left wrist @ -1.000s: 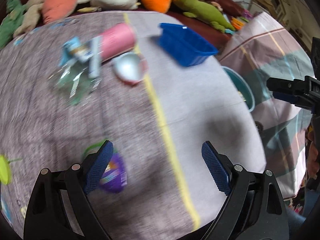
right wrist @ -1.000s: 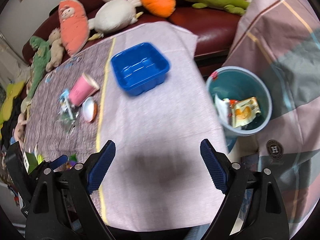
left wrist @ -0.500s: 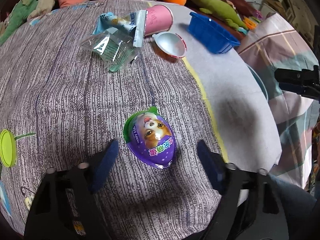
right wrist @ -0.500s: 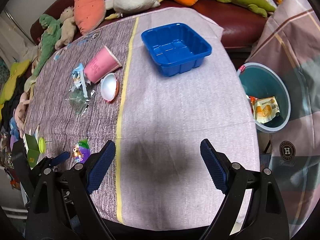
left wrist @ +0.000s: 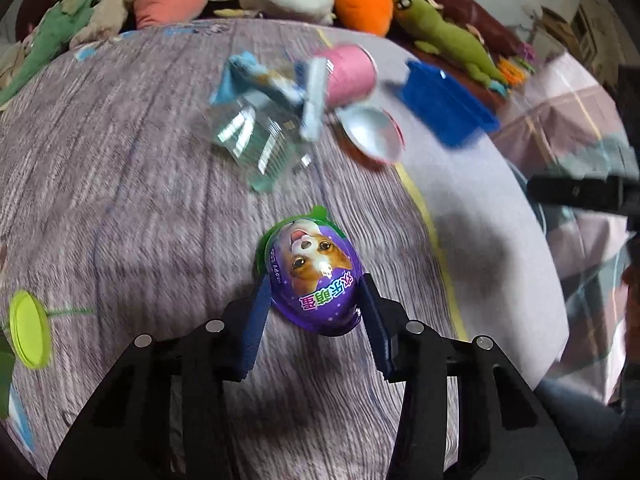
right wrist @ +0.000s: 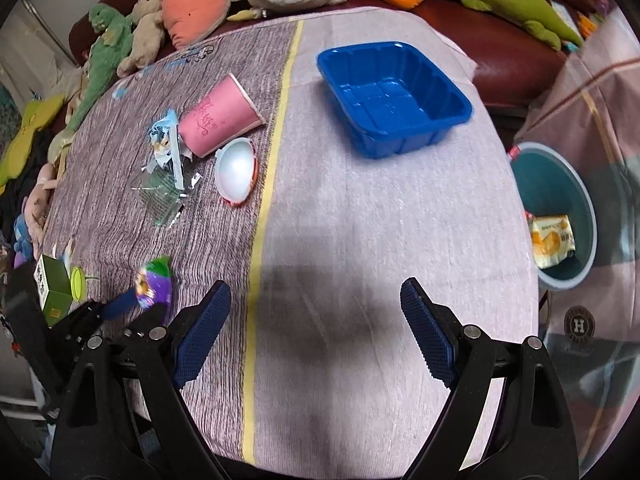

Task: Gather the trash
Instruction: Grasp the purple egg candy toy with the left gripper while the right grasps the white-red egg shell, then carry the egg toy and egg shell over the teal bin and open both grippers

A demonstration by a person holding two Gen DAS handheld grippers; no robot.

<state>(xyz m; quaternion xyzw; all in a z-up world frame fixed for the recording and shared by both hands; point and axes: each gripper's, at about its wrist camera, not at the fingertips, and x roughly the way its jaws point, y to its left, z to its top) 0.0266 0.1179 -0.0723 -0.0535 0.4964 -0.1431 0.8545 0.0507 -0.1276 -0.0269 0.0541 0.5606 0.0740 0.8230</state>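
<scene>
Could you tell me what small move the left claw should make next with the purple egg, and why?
Probably lift it straight off the cloth. The left claw is shut on the purple toy egg, pads on both flanks, while the egg appears to sit on the tablecloth. The teal bin lies past the table's far edge, so it needs height first.

Your purple plastic egg-shaped capsule with the dog picture and green rim sits at 6 o'clock in the left wrist view, pinched on both flanks, its blunt end toward you. At about 12 o'clock from it you have the rest of the litter close together on the cloth: a crumpled clear cellophane wrapper, a torn pale-blue snack packet lying over it, a pink paper cup tipped on its side, and an open white half-shell with a red rim. The blue plastic tray stands upright at 1 o'clock, and the teal round bin with a yellow packet inside sits beyond the cloth's edge at 3 o'clock in the right wrist view.
</scene>
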